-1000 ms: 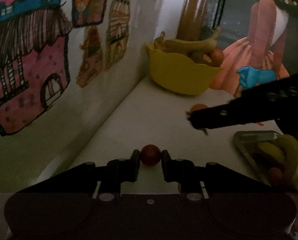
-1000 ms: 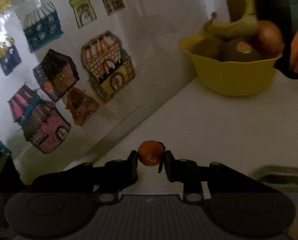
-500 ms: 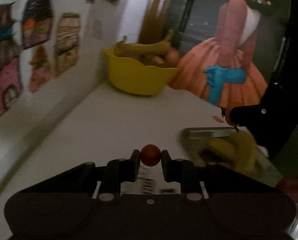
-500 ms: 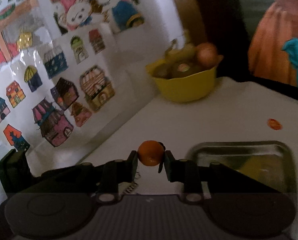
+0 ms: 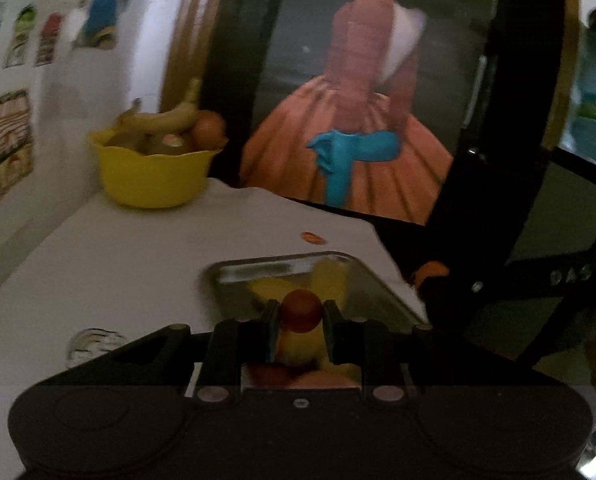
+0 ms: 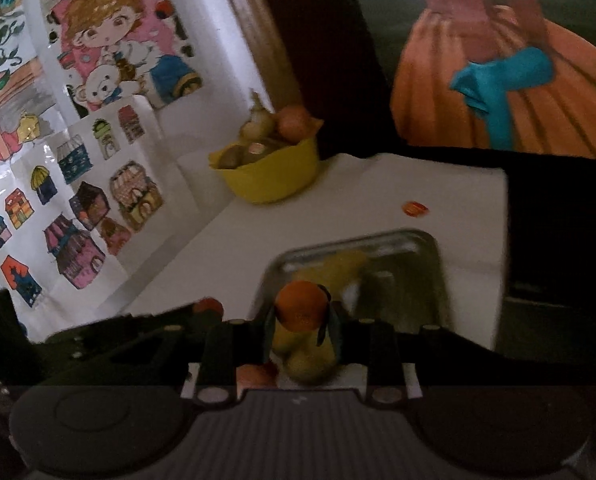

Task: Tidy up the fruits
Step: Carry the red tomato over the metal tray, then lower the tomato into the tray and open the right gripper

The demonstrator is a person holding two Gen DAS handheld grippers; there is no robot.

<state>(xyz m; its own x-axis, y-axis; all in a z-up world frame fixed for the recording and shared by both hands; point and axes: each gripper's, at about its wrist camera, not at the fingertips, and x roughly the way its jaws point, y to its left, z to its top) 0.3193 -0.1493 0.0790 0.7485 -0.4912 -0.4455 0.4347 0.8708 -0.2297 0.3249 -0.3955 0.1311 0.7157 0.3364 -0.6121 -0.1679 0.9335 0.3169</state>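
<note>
Fruits sit in both tongs: the left gripper [image 5: 301, 316] pinches a small red fruit [image 5: 301, 314], the right gripper [image 6: 302, 318] clamps a small orange fruit [image 6: 302, 309]. Both hang over the metal tray [image 6: 434, 280], where yellow fruit [image 6: 340, 266] lies. Farther back on the white table [image 5: 137, 256], a yellow bowl [image 5: 151, 178] holds a banana [image 5: 165, 120].

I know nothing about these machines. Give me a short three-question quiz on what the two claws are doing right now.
1. True or false: the left claw is shut on a small red fruit.
2. What colour is the fruit in the right claw? A) green B) orange C) purple
3. Fill in: both claws are above the metal ____.

Key:
1. True.
2. B, the orange fruit.
3. Tray; yellow fruit already lies in it, while the yellow bowl sits farther back.
</note>
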